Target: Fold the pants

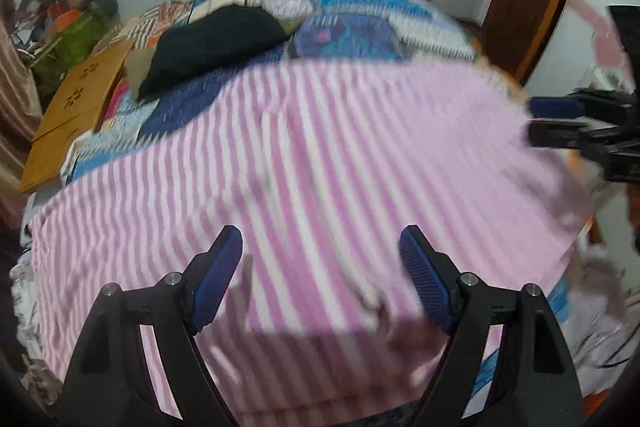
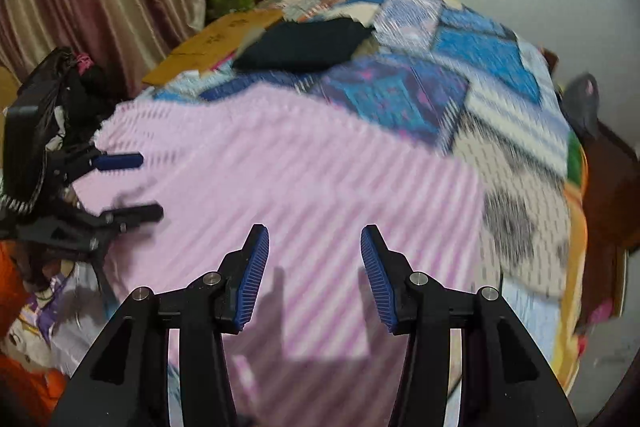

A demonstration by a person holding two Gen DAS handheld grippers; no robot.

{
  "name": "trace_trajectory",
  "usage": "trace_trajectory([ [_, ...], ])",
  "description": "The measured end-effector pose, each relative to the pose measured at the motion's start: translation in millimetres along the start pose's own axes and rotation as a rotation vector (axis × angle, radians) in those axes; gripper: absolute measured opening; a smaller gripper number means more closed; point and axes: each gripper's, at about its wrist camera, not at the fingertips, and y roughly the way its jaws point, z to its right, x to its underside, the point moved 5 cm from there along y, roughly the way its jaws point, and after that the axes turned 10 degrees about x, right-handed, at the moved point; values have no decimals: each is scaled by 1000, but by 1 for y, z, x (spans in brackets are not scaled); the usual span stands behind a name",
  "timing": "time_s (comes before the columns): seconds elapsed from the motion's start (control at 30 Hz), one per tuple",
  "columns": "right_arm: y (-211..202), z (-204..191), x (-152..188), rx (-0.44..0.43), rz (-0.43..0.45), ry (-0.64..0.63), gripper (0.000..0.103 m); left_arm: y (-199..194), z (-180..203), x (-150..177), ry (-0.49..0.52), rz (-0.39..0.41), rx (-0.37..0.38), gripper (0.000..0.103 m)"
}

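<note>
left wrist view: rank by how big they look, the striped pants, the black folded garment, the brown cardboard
1. pink striped pants, by far the largest
2. black folded garment
3. brown cardboard; close to the garment, so that order is unsure

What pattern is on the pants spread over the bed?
Pink and white stripes on the pants, clearest in the left wrist view.
</note>
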Motion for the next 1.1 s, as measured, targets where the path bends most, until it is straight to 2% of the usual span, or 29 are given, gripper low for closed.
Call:
trace_trajectory([
  [0.13, 8, 4, 48, 25, -54, 24, 45, -6, -11, 23, -60, 29, 26, 84],
  [0.2, 0, 10, 62, 22, -2, 64, 46, -9, -16, 29, -107, 35, 32, 84],
  [0.3, -9, 14, 73, 21, 12, 114, 46, -14, -23, 37, -121, 48, 1, 86],
  [0.37, -12, 12, 78, 35, 15, 105, 46, -18, -28, 43, -109, 39, -66, 86],
  [0.5, -21, 14, 76, 68, 1, 73, 47, -34, -49, 58, -157, 23, -144, 84],
  [0.6, -34, 15, 65, 72, 38, 72, 47, -64, -73, 71, -201, 74, -229, 84],
  [0.73, -53, -2, 36, 50, 121, 53, 47, -109, -114, 89, -312, 158, -258, 84],
  [0.8, -57, -17, 20, 34, 159, 34, 48, -125, -135, 100, -373, 191, -256, 86],
  [0.87, -55, -33, 7, 15, 184, 16, 49, -132, -153, 109, -420, 202, -232, 92],
  [0.93, -48, -48, -3, -5, 195, -1, 50, -137, -168, 124, -478, 215, -191, 93],
  [1.1, -20, -85, -14, -44, 167, -32, 50, -122, -195, 152, -597, 193, -100, 93],
])
